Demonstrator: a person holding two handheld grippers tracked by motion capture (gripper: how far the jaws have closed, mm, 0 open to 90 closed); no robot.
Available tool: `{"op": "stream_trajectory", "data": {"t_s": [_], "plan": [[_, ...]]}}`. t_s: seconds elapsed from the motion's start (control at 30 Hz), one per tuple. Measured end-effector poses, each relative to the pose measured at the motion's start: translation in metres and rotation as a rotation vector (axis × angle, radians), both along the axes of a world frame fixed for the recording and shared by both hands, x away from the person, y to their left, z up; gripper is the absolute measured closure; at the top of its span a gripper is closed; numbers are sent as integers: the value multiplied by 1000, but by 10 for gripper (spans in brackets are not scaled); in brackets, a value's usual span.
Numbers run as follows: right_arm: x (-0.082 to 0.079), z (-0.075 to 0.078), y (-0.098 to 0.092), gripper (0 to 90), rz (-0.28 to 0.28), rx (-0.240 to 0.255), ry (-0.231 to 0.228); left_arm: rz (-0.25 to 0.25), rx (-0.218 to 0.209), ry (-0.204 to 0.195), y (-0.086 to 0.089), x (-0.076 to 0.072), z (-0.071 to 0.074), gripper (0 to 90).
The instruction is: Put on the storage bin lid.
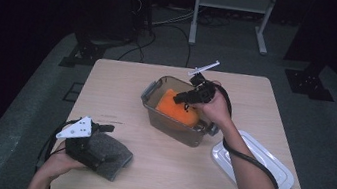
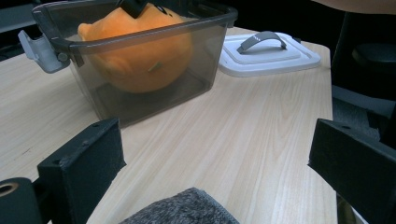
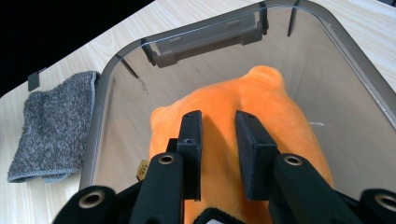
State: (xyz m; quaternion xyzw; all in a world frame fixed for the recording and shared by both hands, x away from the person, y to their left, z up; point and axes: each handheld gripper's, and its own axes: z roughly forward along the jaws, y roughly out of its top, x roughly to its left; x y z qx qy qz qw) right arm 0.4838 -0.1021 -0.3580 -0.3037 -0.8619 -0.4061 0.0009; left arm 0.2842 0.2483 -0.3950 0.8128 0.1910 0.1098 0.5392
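Note:
A smoky clear plastic bin (image 1: 172, 125) stands mid-table with an orange plush toy (image 1: 174, 106) inside it. My right gripper (image 1: 187, 99) reaches down into the bin. In the right gripper view its jaws stand close together, and the right gripper (image 3: 219, 116) is shut on a fold of the orange plush toy (image 3: 275, 107). At the near left corner lies a folded grey towel (image 1: 112, 156). My left gripper (image 1: 99, 140) rests over it, open wide. In the left gripper view the towel (image 2: 187, 210) lies below and between its jaws, untouched by either pad.
A white lid (image 1: 258, 158) with a grey handle lies flat on the table right of the bin, near the right edge. The bin's latch (image 2: 39, 46) sticks out at one end. Bare wood (image 2: 243, 121) lies between the towel and the bin.

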Motion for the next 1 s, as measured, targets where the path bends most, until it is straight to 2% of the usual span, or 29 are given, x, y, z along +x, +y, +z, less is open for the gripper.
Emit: {"op": "stream_trajectory", "data": {"t_s": [0.13, 0.17, 0.2, 0.37, 0.63, 1.0], "plan": [[0, 0, 0, 739, -1, -1, 5, 1, -1, -1, 0, 0, 0, 26], [-1, 2, -3, 793, 0, 39, 9, 1, -2, -1, 1, 0, 0, 25], [-1, 4, -5, 788, -3, 54, 9, 1, -1, 0, 0, 0, 0, 26], [-6, 15, -10, 748, 0, 64, -13, -1, -4, 2, -1, 0, 0, 26], [-16, 23, -21, 708, 12, 92, -35, 1, -2, 3, -1, 0, -1, 25], [-40, 33, -55, 649, 16, 108, -62, -1, 4, 3, -3, 0, -1, 26]]}}
